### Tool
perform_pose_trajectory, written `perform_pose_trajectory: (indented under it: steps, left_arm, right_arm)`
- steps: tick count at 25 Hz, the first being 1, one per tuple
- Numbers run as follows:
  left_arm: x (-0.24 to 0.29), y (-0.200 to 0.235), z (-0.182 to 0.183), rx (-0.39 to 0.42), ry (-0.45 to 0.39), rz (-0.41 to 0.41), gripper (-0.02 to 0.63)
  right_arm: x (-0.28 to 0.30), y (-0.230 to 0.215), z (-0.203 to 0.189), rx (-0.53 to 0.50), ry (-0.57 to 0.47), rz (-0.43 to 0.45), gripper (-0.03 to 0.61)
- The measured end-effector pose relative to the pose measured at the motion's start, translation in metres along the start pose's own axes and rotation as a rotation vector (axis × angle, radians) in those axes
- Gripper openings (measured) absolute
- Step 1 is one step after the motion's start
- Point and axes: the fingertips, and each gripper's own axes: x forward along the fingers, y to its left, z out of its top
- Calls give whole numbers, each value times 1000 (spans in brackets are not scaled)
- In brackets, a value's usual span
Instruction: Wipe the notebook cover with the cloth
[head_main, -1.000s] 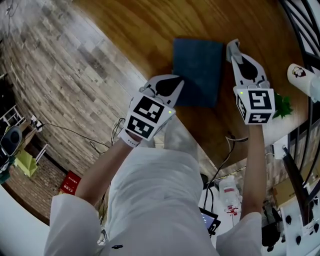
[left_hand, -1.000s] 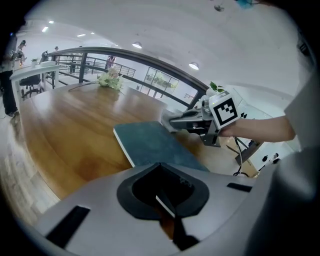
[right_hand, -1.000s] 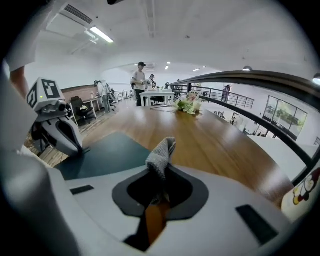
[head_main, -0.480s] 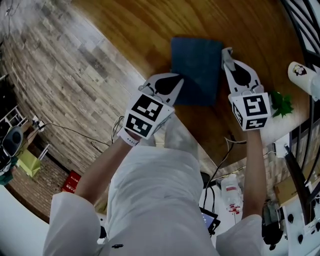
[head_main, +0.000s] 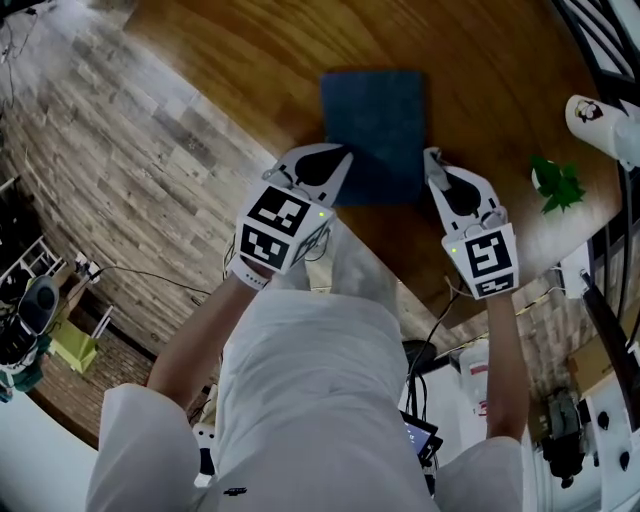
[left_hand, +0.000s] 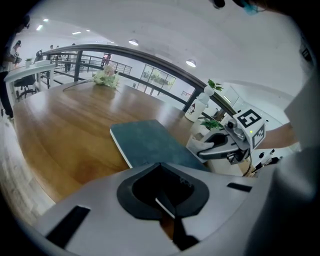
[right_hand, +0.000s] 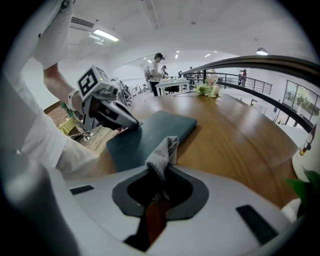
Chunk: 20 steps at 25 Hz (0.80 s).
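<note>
A dark blue notebook (head_main: 375, 130) lies flat on the wooden table (head_main: 250, 50). My left gripper (head_main: 337, 160) is shut, and its tips sit at the notebook's near left corner; the right gripper view shows that left gripper (right_hand: 134, 124) touching the cover (right_hand: 150, 132). My right gripper (head_main: 432, 160) is shut on a grey cloth (right_hand: 163, 154) that sticks up out of the jaws. It is at the notebook's near right corner, beside the edge. In the left gripper view the notebook (left_hand: 147, 142) lies ahead, with the right gripper (left_hand: 201, 150) to its right.
A green plant sprig (head_main: 555, 183) and a white bottle (head_main: 598, 122) stand on the table's right side. Flowers (left_hand: 106, 77) lie at the far end. The table's curved edge runs down the left, above a plank floor (head_main: 110, 170). Cables and gear lie below on the right.
My right gripper has drawn back along the notebook's right edge to its near right corner, with the cloth still in it. The left gripper has stayed at the near left corner.
</note>
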Motion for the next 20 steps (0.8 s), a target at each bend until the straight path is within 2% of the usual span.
perform_pose_trajectory:
  steps: [12, 16, 20]
  left_arm:
    - [-15, -9, 5, 40, 24, -6, 18]
    - [-31, -16, 21, 50, -6, -8, 18]
    - [-56, -21, 50, 45, -80, 11, 18]
  right_arm:
    - [-41, 68, -43, 63, 131, 102, 37]
    - [-61, 75, -28, 113, 91, 72, 37]
    - [-84, 70, 9, 130, 15, 8, 37]
